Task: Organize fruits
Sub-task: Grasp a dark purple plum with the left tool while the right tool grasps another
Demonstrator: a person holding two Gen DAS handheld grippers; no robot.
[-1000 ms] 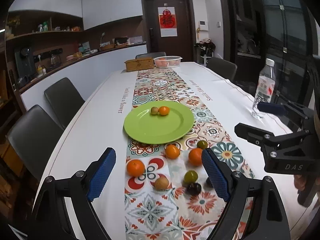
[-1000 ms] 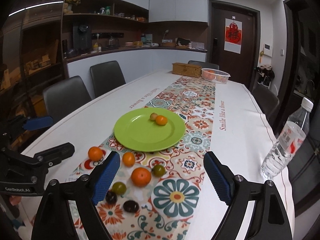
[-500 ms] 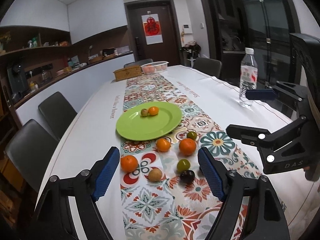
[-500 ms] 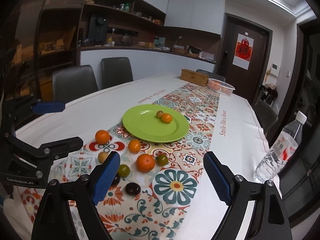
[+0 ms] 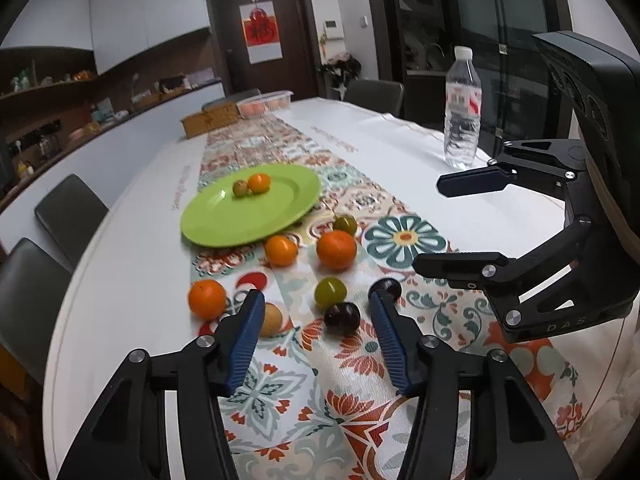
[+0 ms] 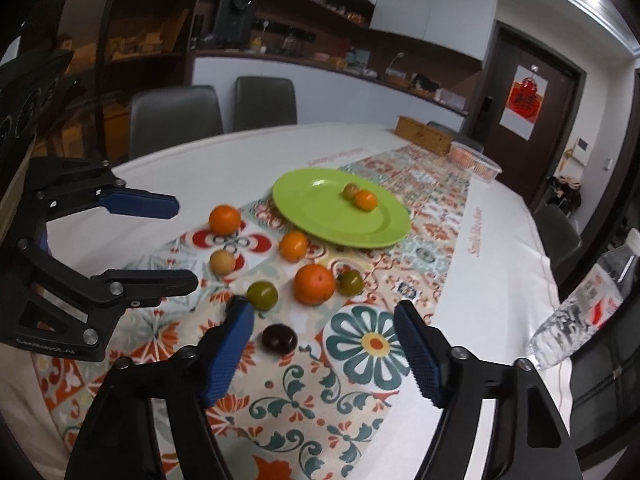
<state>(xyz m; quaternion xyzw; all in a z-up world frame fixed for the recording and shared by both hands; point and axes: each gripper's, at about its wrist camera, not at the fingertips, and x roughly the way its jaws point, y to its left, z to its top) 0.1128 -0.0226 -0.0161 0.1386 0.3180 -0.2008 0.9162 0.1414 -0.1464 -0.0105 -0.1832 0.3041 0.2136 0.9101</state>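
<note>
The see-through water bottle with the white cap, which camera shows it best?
The left wrist view. There the clear plastic water bottle stands whole and upright on the white tablecloth, cap and label showing. In the right wrist view the bottle is squeezed against the picture's edge, leaning and stretched.

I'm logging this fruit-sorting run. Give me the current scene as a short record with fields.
plate: green plate on the patterned runner
on plate: small orange fruit beside a greenish-brown fruit
loose on runner: three orange fruits, two green, two dark, one tan
left claw: closing, nothing gripped, dark fruit ahead of its tips
right claw: closing, nothing gripped
bottle: water bottle upright on the white cloth
</note>
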